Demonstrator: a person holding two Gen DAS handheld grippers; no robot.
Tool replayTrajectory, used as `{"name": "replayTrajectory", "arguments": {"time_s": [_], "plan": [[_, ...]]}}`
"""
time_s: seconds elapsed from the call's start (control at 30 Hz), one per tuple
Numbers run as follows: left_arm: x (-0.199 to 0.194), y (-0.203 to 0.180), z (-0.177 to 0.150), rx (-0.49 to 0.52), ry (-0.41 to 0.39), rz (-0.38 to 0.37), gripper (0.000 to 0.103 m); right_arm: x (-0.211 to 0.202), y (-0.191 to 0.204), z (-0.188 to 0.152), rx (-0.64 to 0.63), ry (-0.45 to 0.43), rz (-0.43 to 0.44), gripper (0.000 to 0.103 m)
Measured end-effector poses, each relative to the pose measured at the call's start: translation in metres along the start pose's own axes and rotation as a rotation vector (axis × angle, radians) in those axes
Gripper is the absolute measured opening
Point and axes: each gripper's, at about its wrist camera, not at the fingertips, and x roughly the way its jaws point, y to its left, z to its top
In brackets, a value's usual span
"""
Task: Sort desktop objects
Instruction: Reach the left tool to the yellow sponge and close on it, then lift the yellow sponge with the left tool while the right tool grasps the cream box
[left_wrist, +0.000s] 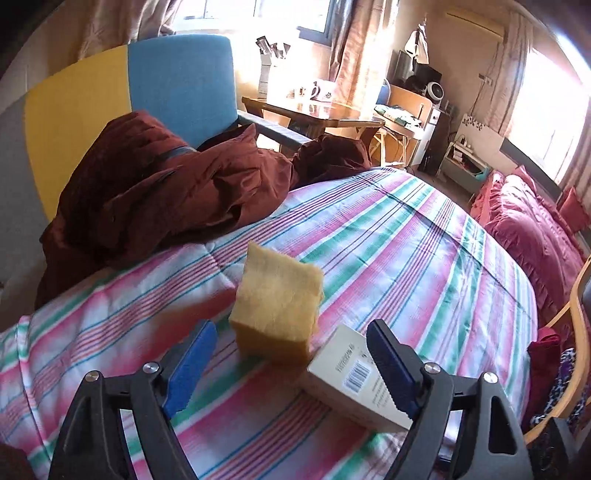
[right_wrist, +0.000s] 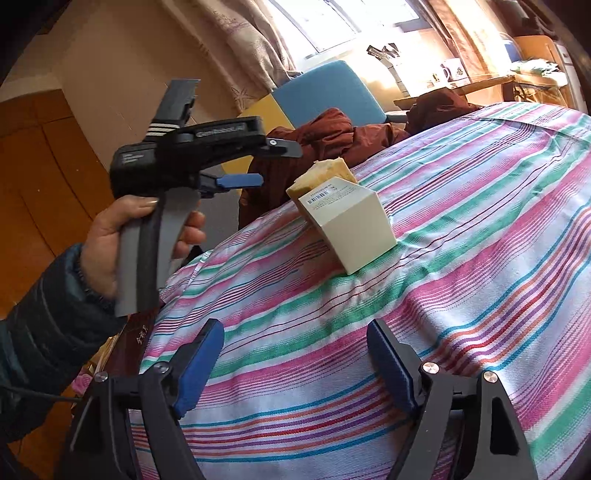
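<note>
A yellow sponge block (left_wrist: 277, 299) lies on the striped bedspread (left_wrist: 424, 240), just ahead of my left gripper (left_wrist: 291, 365), which is open and holds nothing. A cream box (left_wrist: 351, 380) with a barcode label lies beside the sponge, partly behind the right blue pad (left_wrist: 388, 365). In the right wrist view the cream box (right_wrist: 354, 225) leans in front of the sponge (right_wrist: 325, 173). My right gripper (right_wrist: 295, 362) hangs open over the bedspread (right_wrist: 461, 258), well short of both. The left gripper (right_wrist: 273, 162), held in a hand (right_wrist: 122, 236), hovers left of them with fingers apart.
A dark red jacket (left_wrist: 159, 192) is heaped at the bed's far edge against a blue and yellow chair (left_wrist: 147, 88). A pink quilt (left_wrist: 528, 218) lies at the right. A wooden table (left_wrist: 314, 110) with cups stands beyond the bed.
</note>
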Motion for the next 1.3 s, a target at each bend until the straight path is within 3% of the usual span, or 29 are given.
{"name": "replayTrajectory", "arguments": {"time_s": [0.1, 0.33, 0.4, 0.43, 0.5, 0.67, 0.87, 1.1, 1.3], "plan": [[0.018, -0.003, 0.006, 0.05, 0.016, 0.041, 0.09, 0.0, 0.0, 0.0, -0.001, 0.0, 0.015, 0.082], [0.051, 0.001, 0.009, 0.055, 0.078, -0.008, 0.092, -0.001, 0.0, -0.001, -0.005, 0.005, 0.028, 0.084], [0.06, 0.009, 0.007, 0.011, 0.1, -0.034, 0.083, -0.001, 0.001, -0.001, -0.006, 0.006, 0.026, 0.084], [0.06, 0.013, 0.005, -0.016, 0.096, -0.045, 0.067, -0.001, 0.001, -0.001, -0.007, 0.008, 0.023, 0.084], [0.055, 0.022, 0.0, -0.061, 0.076, -0.048, 0.065, 0.0, 0.001, -0.001, -0.011, 0.013, 0.017, 0.084], [0.023, 0.043, -0.022, -0.156, 0.016, -0.026, 0.063, 0.002, 0.003, -0.001, -0.023, 0.028, -0.005, 0.084], [-0.031, 0.053, -0.075, -0.256, -0.015, 0.008, 0.063, 0.002, 0.006, -0.002, -0.037, 0.047, -0.032, 0.085], [-0.092, 0.036, -0.151, -0.239, -0.032, 0.038, 0.063, 0.007, 0.01, -0.001, -0.064, 0.077, -0.067, 0.086], [-0.137, 0.03, -0.203, -0.278, -0.049, 0.002, 0.063, 0.011, 0.02, 0.015, -0.143, 0.089, -0.157, 0.082]]}}
